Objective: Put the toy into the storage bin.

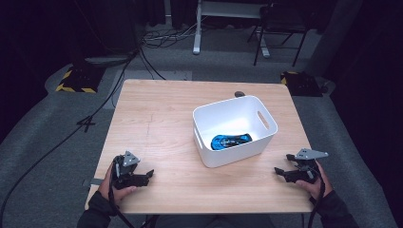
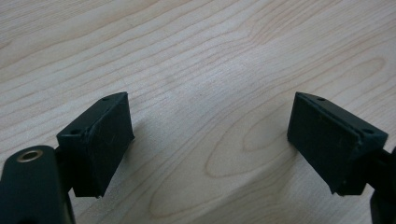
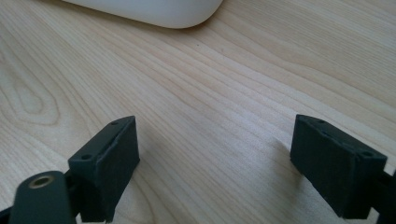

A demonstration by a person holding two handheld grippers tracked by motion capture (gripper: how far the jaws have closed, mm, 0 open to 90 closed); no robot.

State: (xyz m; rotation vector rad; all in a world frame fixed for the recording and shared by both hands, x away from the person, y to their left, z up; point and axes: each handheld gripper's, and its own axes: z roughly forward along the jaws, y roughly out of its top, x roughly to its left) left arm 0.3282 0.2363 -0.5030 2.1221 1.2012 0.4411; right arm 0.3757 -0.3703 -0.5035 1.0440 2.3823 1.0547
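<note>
The left gripper [image 1: 142, 176] lies low over the near left corner of the wooden table [image 1: 157, 123], held in the person's left hand [image 1: 114, 187], its jaws spread wide with nothing but bare wood grain between them in the left gripper view; from here the risk, as I judge it, is a long sideways reach toward the bin, during which a jaw could clip the near wall and shove the whole container rather than enter it; the cable trailing off the table edge might also drag and pull the aim off. In the middle-right of the table stands the white bin [image 1: 223, 156], upright, with handle slots in its walls; inside, on its floor toward the near side, lies a blue and black object [image 1: 230, 141], too small to identify with certainty, and nothing else shows within. The bin's high walls mean a grasp must come steeply from above; a shallow approach would likely catch the rim and tip or slide it. Farthest right, the right gripper [image 1: 281, 173] rests near the near right edge, jaws likewise held apart and empty, the bin's rounded corner [image 3: 154, 11] just ahead of it in the right gripper view; being so close, a careless forward push could nudge the bin.
</note>
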